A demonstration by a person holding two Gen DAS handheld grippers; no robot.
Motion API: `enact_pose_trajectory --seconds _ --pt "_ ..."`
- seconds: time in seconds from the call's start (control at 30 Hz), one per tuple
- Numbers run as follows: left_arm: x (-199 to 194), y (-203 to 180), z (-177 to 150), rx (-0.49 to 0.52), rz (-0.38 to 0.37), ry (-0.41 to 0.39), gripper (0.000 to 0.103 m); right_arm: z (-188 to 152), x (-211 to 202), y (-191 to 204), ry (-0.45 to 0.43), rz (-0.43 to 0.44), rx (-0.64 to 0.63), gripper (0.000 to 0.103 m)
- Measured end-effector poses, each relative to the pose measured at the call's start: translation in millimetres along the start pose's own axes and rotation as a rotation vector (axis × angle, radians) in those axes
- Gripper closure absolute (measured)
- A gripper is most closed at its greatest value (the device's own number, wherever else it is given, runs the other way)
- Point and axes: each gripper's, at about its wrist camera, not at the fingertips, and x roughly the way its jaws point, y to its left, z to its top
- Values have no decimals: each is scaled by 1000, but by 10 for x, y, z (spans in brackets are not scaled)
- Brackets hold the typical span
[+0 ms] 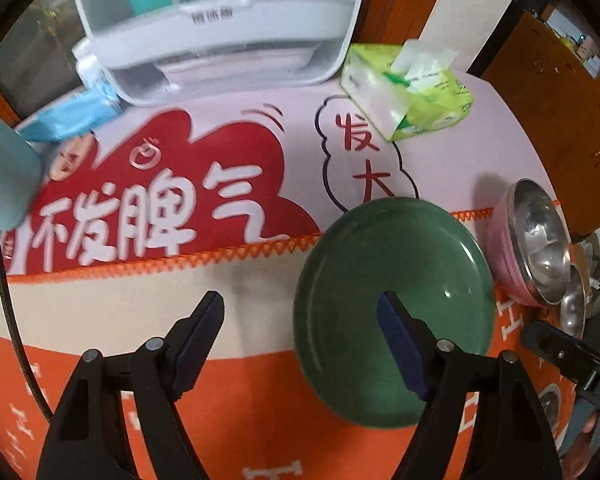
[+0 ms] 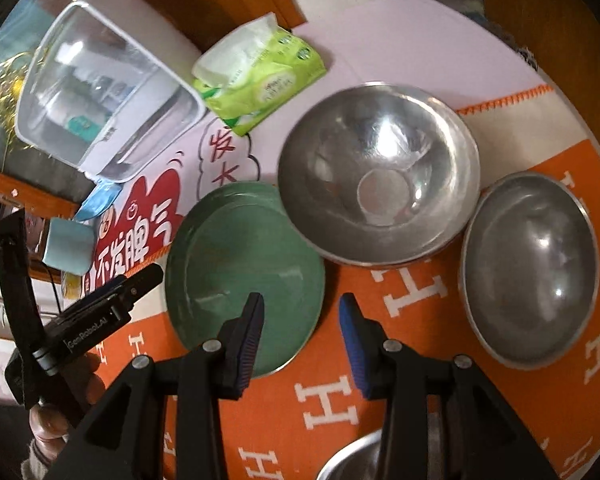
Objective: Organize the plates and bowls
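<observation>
Plates first: green plate point(image 1: 394, 308) lies flat on the orange cloth point(image 1: 240, 400), its far edge against a steel bowl point(image 2: 380, 172); a second bowl point(image 2: 530, 268) sits beside. Left gripper point(image 1: 300, 320) wide apart, empty, straddling the plate's near rim. Right gripper point(image 2: 302, 320) partly apart, empty. Possibly two plates stacked, hard to tell. Take the rim squarely, lift level.

L wrist cam: steep down, near table | R wrist: same | shared: green plate point(image 1: 392, 280) point(image 2: 236, 264)
</observation>
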Motion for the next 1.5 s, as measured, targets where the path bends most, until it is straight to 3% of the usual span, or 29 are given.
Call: enact_pose_trajectory --seconds 0.1,0.4,0.5,0.6,0.93,1.13,1.5 --pt "147 -26 -11 -1 -15 19 29 57 101 -47 16 17 17 74" --pt "412 -55 -26 1 -66 71 45 137 338 -36 53 5 -14 84" --pt "427 -85 -26 19 -79 67 54 153 382 -57 58 6 -13 87" --pt "432 -92 -5 40 -88 76 69 162 417 -75 61 5 -17 92" --pt "447 140 41 -8 -126 85 88 150 489 -75 57 -18 -28 98" --pt "372 185 -3 -18 -141 94 92 82 475 5 55 -53 -80 97" --pt "-4 379 -347 -54 -150 76 94 -173 302 94 68 14 -109 97"
